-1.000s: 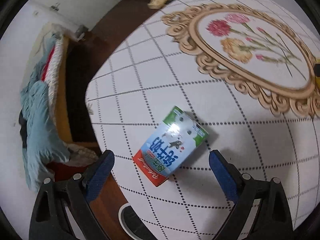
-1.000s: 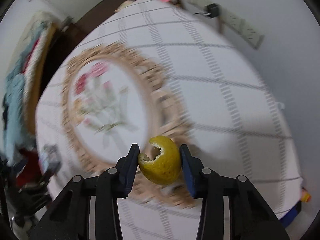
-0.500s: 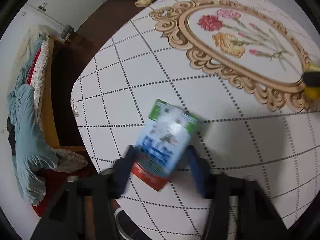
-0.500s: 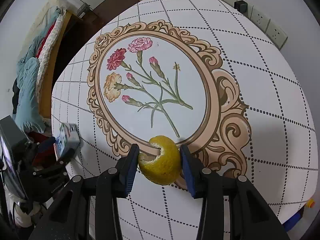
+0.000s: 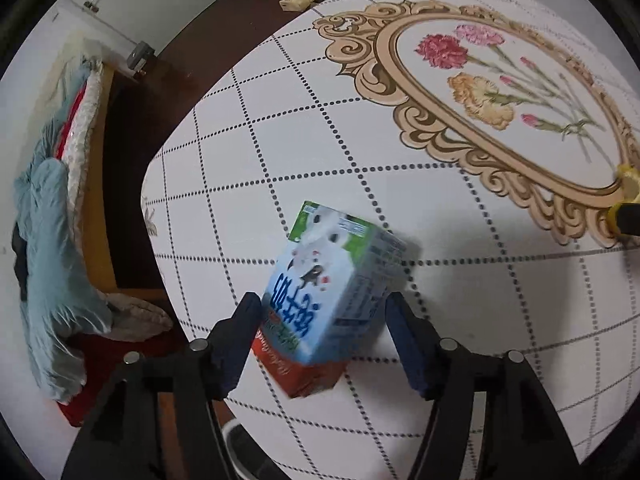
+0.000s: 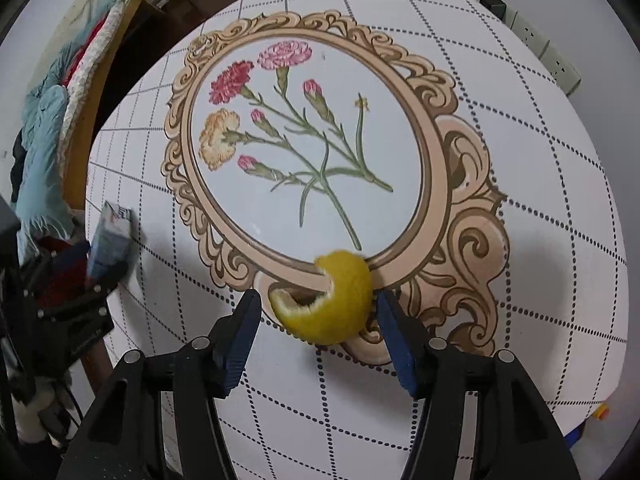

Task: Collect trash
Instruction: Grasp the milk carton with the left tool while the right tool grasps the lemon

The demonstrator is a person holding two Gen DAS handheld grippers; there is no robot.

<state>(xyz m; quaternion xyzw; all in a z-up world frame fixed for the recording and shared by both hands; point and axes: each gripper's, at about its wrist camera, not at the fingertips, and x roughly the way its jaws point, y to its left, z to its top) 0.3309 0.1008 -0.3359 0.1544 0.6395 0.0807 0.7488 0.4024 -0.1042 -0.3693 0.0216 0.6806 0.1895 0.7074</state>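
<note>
You have two pieces of trash here: one milk carton (image 5: 332, 292) and one lemon peel (image 6: 326, 298), both over the one table (image 5: 248, 152) with the flower print. Your left gripper (image 5: 320, 320) has the carton between its fingers, its jaws opening; the carton is blurred, so I cannot tell whether the pads still press it. Your right gripper (image 6: 318, 314) is opening too: the left pad stands clear of the peel. A pile of bedding (image 5: 52, 240) lies beyond the table edge, partly cut off.
</note>
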